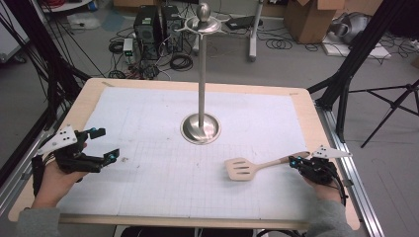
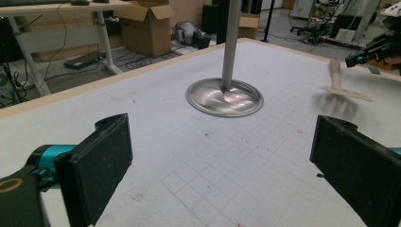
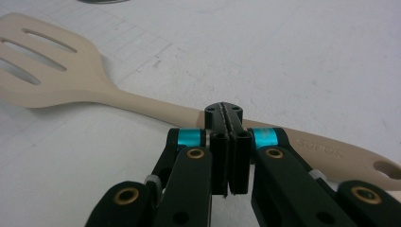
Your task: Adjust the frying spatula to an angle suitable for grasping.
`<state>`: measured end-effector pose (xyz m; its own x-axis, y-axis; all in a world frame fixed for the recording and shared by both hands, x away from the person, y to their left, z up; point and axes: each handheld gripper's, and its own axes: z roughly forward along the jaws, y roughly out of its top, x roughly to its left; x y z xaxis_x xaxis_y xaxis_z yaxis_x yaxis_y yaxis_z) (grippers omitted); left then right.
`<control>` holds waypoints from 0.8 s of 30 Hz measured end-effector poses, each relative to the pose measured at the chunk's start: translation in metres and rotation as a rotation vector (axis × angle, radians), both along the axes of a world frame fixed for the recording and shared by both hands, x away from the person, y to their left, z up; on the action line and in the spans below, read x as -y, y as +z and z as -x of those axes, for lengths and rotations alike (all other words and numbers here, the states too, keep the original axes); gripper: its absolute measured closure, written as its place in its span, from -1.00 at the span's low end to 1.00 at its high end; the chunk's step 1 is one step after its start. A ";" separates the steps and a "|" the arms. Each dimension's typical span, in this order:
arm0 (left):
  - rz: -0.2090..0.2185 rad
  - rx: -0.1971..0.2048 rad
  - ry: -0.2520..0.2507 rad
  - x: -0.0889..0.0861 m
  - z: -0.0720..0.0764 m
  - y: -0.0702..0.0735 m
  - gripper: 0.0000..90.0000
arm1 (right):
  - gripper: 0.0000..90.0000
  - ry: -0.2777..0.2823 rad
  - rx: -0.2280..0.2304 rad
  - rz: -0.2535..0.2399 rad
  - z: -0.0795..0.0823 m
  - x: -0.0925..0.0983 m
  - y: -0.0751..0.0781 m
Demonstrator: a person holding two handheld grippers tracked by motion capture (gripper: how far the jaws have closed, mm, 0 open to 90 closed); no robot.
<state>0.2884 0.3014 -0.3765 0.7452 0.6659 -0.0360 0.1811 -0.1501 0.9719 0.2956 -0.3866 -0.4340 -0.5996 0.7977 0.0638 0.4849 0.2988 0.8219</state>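
A beige slotted spatula (image 1: 240, 169) (image 3: 71, 75) lies flat on the white grid sheet at the right front, head to the left and handle running right. My right gripper (image 1: 295, 160) (image 3: 224, 111) is shut, pad against pad, and its tips sit right at the handle near its end; nothing shows between the pads. In the left gripper view the spatula (image 2: 338, 85) and the right gripper (image 2: 361, 57) appear far off at the right. My left gripper (image 1: 107, 143) (image 2: 222, 165) is held open and empty over the left of the sheet. A steel utensil stand (image 1: 200, 129) (image 2: 224, 97) rises mid-table.
The stand's pole ends in a hooked ring with a ball on top (image 1: 202, 22). The wooden table rim (image 1: 94, 89) frames the sheet. Tripod legs (image 1: 390, 106), cables and boxes lie on the floor beyond the table.
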 end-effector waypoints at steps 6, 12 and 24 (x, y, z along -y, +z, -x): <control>-0.003 -0.006 0.007 -0.003 0.001 -0.002 -0.85 | 1.00 -0.029 -0.024 -0.015 -0.005 0.002 -0.004; -0.003 -0.017 0.008 -0.003 0.001 -0.004 -0.85 | 1.00 -0.041 -0.037 -0.011 -0.005 0.006 -0.006; -0.027 -0.032 0.003 -0.003 0.000 -0.007 -0.85 | 1.00 -0.045 -0.075 0.028 -0.009 0.003 -0.013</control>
<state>0.2881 0.3044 -0.3840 0.7423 0.6688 -0.0415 0.2121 -0.1757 0.9613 0.3047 -0.3898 -0.4475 -0.5574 0.8259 0.0845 0.5580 0.2973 0.7748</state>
